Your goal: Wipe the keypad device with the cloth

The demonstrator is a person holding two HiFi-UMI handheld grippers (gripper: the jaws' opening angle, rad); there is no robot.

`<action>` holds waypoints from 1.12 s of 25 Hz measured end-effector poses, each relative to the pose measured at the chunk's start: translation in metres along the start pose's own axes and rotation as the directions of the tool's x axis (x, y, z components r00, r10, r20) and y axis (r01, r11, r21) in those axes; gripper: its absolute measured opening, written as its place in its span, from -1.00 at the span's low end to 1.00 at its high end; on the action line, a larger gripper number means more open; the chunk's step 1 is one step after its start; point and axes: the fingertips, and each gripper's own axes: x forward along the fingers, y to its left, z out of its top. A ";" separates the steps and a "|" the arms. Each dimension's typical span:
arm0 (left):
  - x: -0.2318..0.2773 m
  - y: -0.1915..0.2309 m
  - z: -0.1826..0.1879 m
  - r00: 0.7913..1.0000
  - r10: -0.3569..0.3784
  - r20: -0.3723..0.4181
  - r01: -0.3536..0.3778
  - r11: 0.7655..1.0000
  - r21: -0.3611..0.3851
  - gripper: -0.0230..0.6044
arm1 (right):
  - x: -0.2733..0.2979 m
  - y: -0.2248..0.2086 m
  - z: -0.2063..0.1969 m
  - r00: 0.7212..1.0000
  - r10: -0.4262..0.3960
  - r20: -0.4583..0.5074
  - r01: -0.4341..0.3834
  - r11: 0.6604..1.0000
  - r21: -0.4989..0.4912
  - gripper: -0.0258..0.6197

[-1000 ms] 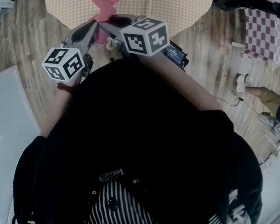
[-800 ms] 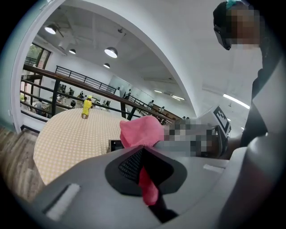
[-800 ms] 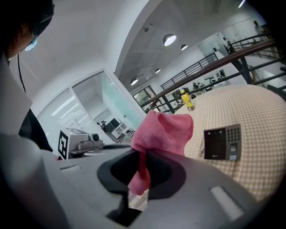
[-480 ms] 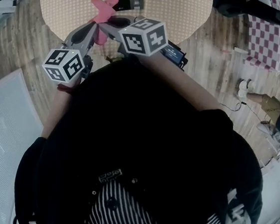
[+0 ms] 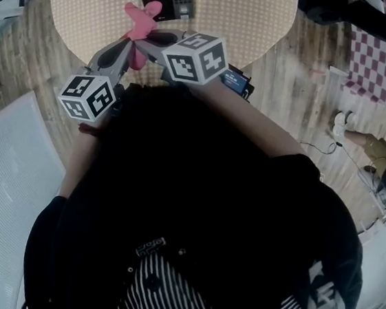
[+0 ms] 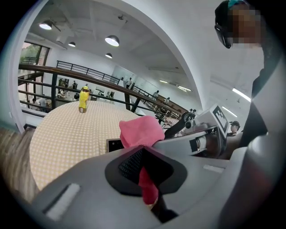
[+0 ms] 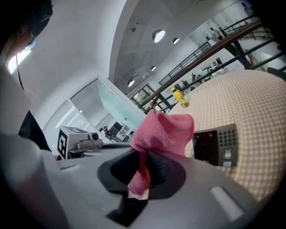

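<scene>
Pink cloth (image 5: 143,14) sits pinched in both the left claw (image 6: 145,173) and right claw (image 7: 140,172) (each clenched on it); the keypad (image 7: 217,146) lies apart on the desk (image 5: 264,16), so wiping looks unstarted.

grippers 2 (image 6: 144,172) (image 7: 139,174) | cloth 1 (image 7: 163,129) | keypad device 1 (image 7: 216,146) | table 1 (image 5: 230,9) | yellow bottle 1 (image 6: 83,99)

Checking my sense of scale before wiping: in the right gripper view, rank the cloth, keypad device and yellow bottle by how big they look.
1. cloth, nearest the camera, which inflates it
2. keypad device
3. yellow bottle, farthest back, so its real size is unsure
</scene>
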 end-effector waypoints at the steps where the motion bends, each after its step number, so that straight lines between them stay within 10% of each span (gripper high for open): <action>1: 0.002 -0.001 0.000 1.000 0.004 -0.006 -0.004 1.000 -0.002 -0.92 | -0.001 -0.002 0.000 1.000 0.004 -0.001 -0.004 1.000 0.009 -0.76; 20: 0.080 -0.003 0.016 0.974 -0.138 -0.181 0.158 0.982 0.101 -0.92 | -0.017 -0.074 0.026 0.986 -0.096 0.136 0.080 0.989 0.121 -0.76; 28: 0.113 -0.015 0.002 0.955 -0.201 -0.218 0.211 0.977 0.021 -0.92 | -0.035 -0.105 0.014 0.982 -0.137 0.129 0.111 0.975 0.191 -0.76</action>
